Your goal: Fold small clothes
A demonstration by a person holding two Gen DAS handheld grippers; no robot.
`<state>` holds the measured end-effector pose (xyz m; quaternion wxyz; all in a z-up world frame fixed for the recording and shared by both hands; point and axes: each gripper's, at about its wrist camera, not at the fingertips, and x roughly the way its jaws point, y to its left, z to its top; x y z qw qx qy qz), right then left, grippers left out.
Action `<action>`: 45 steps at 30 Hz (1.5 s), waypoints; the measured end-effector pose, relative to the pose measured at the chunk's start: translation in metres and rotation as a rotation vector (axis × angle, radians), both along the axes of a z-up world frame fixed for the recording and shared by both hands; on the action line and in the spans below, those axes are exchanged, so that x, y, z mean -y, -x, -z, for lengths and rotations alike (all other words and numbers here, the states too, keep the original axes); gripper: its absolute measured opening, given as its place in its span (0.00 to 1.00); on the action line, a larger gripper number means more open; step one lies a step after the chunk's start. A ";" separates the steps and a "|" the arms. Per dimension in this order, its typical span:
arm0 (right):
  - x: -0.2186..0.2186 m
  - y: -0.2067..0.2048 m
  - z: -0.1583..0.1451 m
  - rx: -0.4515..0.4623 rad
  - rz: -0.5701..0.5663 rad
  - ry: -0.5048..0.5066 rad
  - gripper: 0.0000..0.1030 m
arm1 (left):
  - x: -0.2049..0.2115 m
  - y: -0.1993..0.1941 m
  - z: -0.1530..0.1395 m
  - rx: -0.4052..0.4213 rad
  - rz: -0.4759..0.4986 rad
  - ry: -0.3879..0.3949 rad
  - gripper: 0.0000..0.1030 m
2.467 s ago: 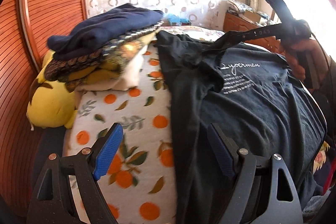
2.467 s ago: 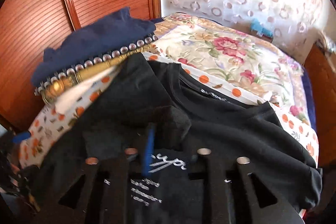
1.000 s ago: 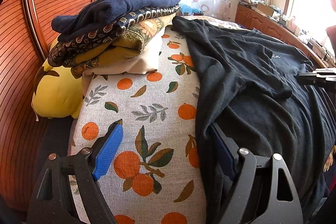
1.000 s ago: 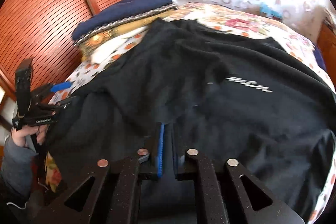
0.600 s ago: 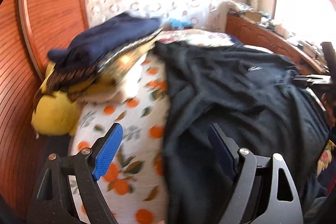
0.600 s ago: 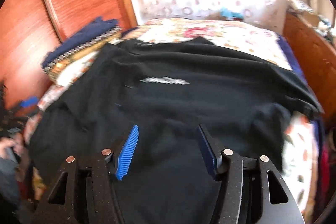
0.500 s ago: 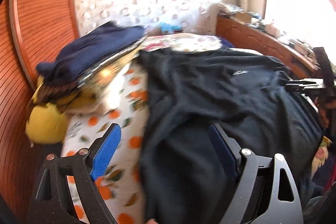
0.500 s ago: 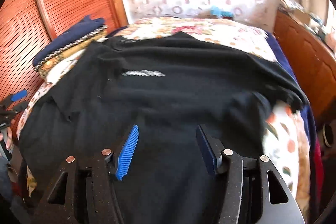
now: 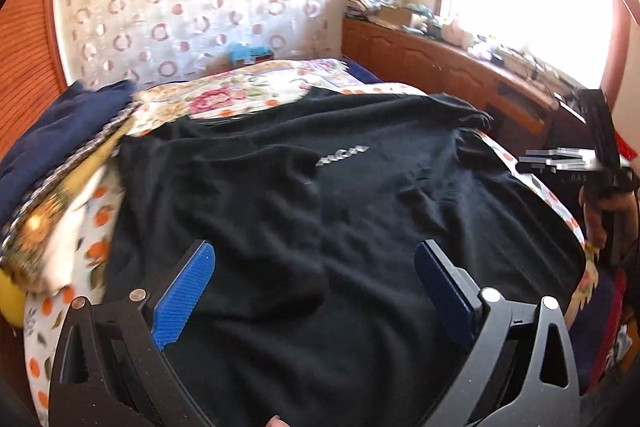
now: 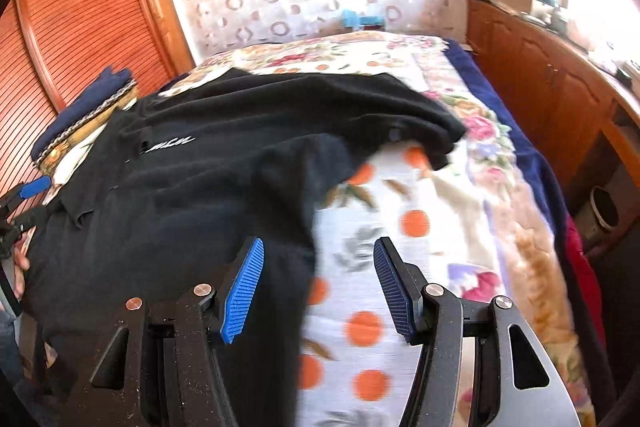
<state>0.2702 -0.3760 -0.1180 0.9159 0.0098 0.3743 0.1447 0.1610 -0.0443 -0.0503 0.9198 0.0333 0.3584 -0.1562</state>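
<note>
A black T-shirt (image 9: 320, 187) with white lettering (image 9: 342, 155) lies spread on the bed, its left part folded inward. In the left wrist view my left gripper (image 9: 314, 247) hovers over the shirt's near part. Its jaws are opening wide and its blue pads (image 9: 184, 291) touch nothing. In the right wrist view my right gripper (image 10: 318, 243) is open above the shirt's (image 10: 200, 167) right edge, half over black cloth and half over the bedcover. It also shows at the right of the left wrist view, as the right gripper (image 9: 560, 161) held by a hand. The left gripper (image 10: 28, 195) shows at the left edge.
A stack of folded clothes and blankets (image 9: 60, 147) sits at the bed's left by the wooden wardrobe (image 10: 80, 7). A yellow pillow (image 9: 8, 299) lies beside it. The orange-print bedcover (image 10: 380, 227) shows right of the shirt. A wooden cabinet (image 9: 440, 67) runs along the right.
My right gripper, shut on shirt fabric a second ago, has opened and swung right to the shirt's edge. My left gripper has swung right from the bedcover over the shirt and widened.
</note>
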 end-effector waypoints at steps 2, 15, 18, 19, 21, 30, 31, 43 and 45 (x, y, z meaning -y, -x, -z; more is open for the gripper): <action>0.014 0.000 -0.005 0.001 0.020 0.006 0.58 | 0.012 -0.005 0.004 -0.017 0.025 -0.008 0.97; 0.025 -0.052 -0.010 -0.039 0.135 0.026 0.58 | 0.053 -0.029 0.045 -0.179 0.107 -0.043 0.97; 0.020 -0.063 -0.009 -0.056 0.148 0.012 0.58 | 0.055 -0.028 0.046 -0.183 0.111 -0.056 0.99; 0.020 -0.067 -0.007 -0.063 0.151 0.006 0.58 | 0.058 -0.028 0.047 -0.183 0.112 -0.072 0.99; 0.019 -0.074 -0.005 -0.083 0.161 -0.016 0.58 | 0.065 -0.026 0.049 -0.176 0.112 -0.128 1.00; 0.033 -0.083 0.002 -0.109 0.179 -0.154 0.39 | 0.064 -0.024 0.049 -0.178 0.117 -0.123 1.00; 0.034 -0.081 0.002 -0.108 0.175 -0.172 0.31 | 0.064 -0.024 0.049 -0.178 0.117 -0.124 1.00; -0.020 -0.007 -0.093 0.189 0.021 -0.058 0.12 | 0.047 -0.013 0.036 -0.146 0.111 -0.069 1.00; -0.048 0.011 -0.108 0.228 -0.067 -0.036 0.12 | 0.035 -0.006 0.025 -0.121 0.092 -0.050 1.00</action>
